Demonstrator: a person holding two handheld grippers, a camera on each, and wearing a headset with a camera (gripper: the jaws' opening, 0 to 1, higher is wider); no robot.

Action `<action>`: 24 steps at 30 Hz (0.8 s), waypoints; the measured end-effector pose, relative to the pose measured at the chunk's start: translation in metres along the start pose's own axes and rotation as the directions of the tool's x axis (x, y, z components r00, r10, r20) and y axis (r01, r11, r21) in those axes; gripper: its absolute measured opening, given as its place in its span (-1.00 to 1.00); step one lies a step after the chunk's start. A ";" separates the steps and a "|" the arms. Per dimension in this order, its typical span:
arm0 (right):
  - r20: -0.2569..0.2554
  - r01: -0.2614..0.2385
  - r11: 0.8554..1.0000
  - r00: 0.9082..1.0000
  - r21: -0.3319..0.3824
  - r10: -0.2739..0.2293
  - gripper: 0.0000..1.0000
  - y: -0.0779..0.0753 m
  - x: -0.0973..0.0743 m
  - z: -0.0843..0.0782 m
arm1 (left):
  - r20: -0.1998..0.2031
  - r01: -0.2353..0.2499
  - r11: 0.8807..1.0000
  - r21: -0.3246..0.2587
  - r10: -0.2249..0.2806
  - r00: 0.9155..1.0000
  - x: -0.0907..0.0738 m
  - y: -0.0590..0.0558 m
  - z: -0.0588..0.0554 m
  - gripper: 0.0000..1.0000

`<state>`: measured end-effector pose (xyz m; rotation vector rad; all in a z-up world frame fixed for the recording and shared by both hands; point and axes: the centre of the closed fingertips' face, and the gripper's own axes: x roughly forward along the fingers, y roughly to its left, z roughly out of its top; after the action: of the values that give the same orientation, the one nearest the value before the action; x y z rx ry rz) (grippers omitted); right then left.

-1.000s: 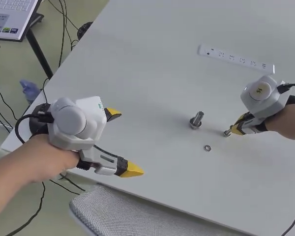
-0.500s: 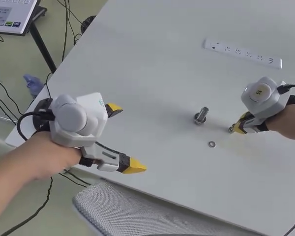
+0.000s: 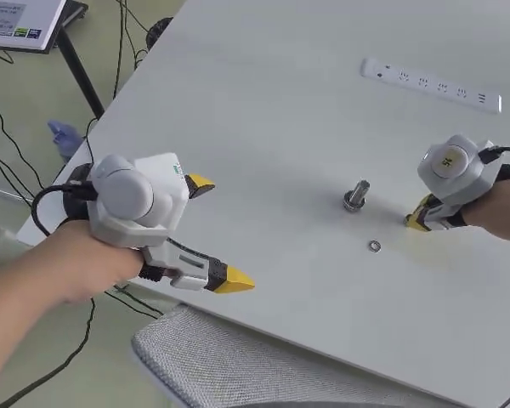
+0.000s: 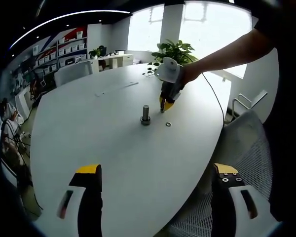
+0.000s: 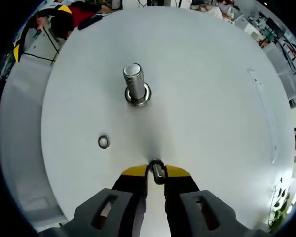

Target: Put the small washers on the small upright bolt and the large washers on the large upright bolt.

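My right gripper (image 5: 157, 172) has its jaws drawn in on a small washer (image 5: 156, 163), held at the top of the small upright bolt (image 5: 158, 176) between the tips. In the head view this gripper (image 3: 415, 223) covers that bolt. The large upright bolt (image 5: 133, 78) (image 3: 356, 195) stands just beyond, with a large washer (image 5: 138, 97) around its base. One loose small washer (image 5: 103, 142) (image 3: 374, 246) lies flat on the table beside them. My left gripper (image 3: 215, 231) hovers open at the table's near edge, far from the bolts, with nothing between its fingers.
The white table (image 3: 263, 102) is bare apart from a white power strip (image 3: 431, 84) at the back. A grey mesh chair (image 3: 238, 365) stands under the near edge. Cables and a laptop stand (image 3: 34, 25) are on the floor side to the left.
The head camera has shifted, so the scene slid right and up. My right gripper edged onto the small bolt, which now hides under its tips. The left gripper has held its pose.
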<state>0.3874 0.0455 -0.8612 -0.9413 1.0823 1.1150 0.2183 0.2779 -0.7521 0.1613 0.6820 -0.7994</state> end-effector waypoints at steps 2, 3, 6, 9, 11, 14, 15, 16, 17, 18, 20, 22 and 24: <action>-0.001 -0.003 1.000 1.000 -0.003 0.003 -0.75 0.000 0.000 0.000 | 0.001 -0.008 1.000 -0.009 0.008 1.000 0.000 0.002 -0.001 0.86; -0.003 -0.005 1.000 1.000 -0.001 0.005 -0.74 0.000 0.000 0.000 | 0.006 -0.015 1.000 -0.008 0.015 1.000 0.000 0.004 -0.001 0.87; -0.005 -0.009 1.000 1.000 0.004 0.009 -0.74 0.000 -0.001 0.000 | 0.012 -0.013 1.000 -0.014 0.013 1.000 0.000 0.004 0.001 0.86; -0.007 -0.010 1.000 1.000 0.003 0.010 -0.74 0.000 -0.001 0.000 | 0.008 -0.013 1.000 -0.010 0.013 1.000 0.001 0.004 0.001 0.85; -0.006 -0.011 1.000 1.000 0.006 0.011 -0.74 0.000 -0.001 0.000 | 0.008 -0.010 1.000 -0.011 0.010 1.000 0.001 0.004 0.001 0.84; -0.003 -0.015 1.000 1.000 0.012 0.015 -0.74 -0.003 0.001 0.000 | 0.009 -0.010 1.000 -0.016 0.010 1.000 0.001 0.004 0.002 0.83; -0.002 -0.015 1.000 1.000 0.013 0.015 -0.74 -0.003 0.001 0.000 | 0.006 -0.008 1.000 -0.019 0.009 1.000 0.001 0.004 0.001 0.82; -0.001 -0.014 1.000 1.000 0.013 0.014 -0.74 -0.003 0.001 0.000 | 0.003 -0.007 1.000 -0.023 0.007 1.000 0.001 0.003 0.000 0.81; 0.000 -0.013 1.000 1.000 0.012 0.013 -0.74 -0.002 0.000 0.000 | 0.003 -0.006 1.000 -0.024 0.006 1.000 0.002 0.003 0.000 0.80; 0.003 -0.012 1.000 1.000 0.010 0.012 -0.73 -0.002 0.000 0.000 | 0.002 -0.005 1.000 -0.027 0.005 1.000 0.002 0.003 -0.001 0.80; 0.009 -0.010 1.000 1.000 0.001 0.010 -0.73 -0.001 -0.001 0.000 | 0.001 -0.005 1.000 -0.027 0.005 1.000 0.002 0.001 -0.002 0.80; 0.014 -0.003 1.000 1.000 -0.002 0.003 -0.67 -0.002 -0.002 0.001 | 0.003 -0.002 1.000 -0.031 0.002 1.000 0.002 0.000 -0.002 0.80; 0.020 -0.003 1.000 1.000 0.000 0.003 -0.58 -0.002 -0.002 0.001 | -0.001 -0.002 1.000 -0.031 0.002 1.000 0.002 -0.001 -0.003 0.80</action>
<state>0.3897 0.0457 -0.8587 -0.9273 1.0678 1.1248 0.2176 0.2770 -0.7558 0.1343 0.6949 -0.7869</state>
